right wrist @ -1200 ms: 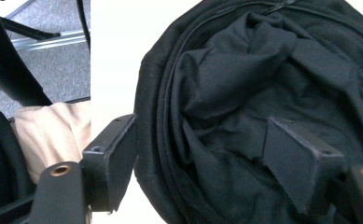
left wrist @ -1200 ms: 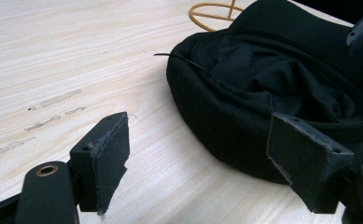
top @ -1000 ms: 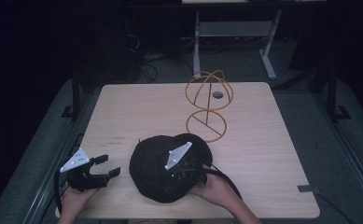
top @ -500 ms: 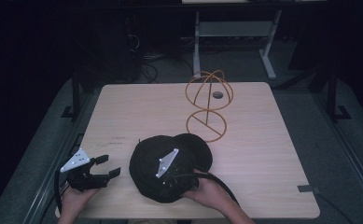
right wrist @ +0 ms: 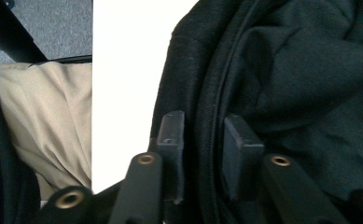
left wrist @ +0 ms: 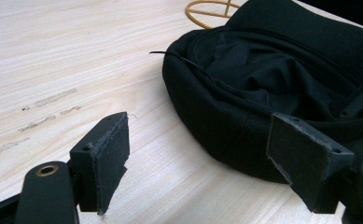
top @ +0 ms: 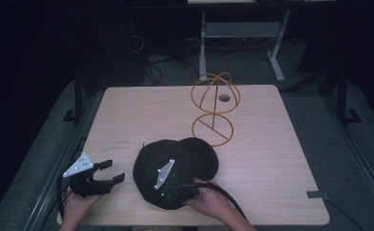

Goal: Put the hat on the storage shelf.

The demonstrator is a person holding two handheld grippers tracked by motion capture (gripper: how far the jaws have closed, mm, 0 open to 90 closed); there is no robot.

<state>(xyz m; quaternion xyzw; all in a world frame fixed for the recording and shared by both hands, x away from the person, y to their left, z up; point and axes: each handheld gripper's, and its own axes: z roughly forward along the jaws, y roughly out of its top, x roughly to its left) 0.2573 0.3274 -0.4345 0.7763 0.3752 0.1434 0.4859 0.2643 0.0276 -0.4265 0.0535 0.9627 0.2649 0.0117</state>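
**Right jaws closing on the hat's rim**

We see a black hat (top: 175, 171) lying upside down on the near part of the wooden table (top: 280, 159), its hollow facing up and its brim (top: 205, 153) pointing toward the far side. Our right gripper (top: 168, 191) sits over the hat's near edge, and its jaws have just been closing: in the right gripper view the two pads stand narrow, one outside the rim (right wrist: 205, 140) and one inside against the lining, with the seamed edge between them (the cloth fills the gap, and the pads appear to press on it).

Our left gripper (top: 108, 173) rests at the table's near left corner, just beside the hat but apart from it. Its jaws stand wide, with nothing between them; in the left gripper view the bare wood shows through the gap and the hat (left wrist: 272, 79) lies beyond the right-hand pad.

Farther back on the table stands a yellow wire stand (top: 215, 108), a domed cage above a ring base, close behind the brim.
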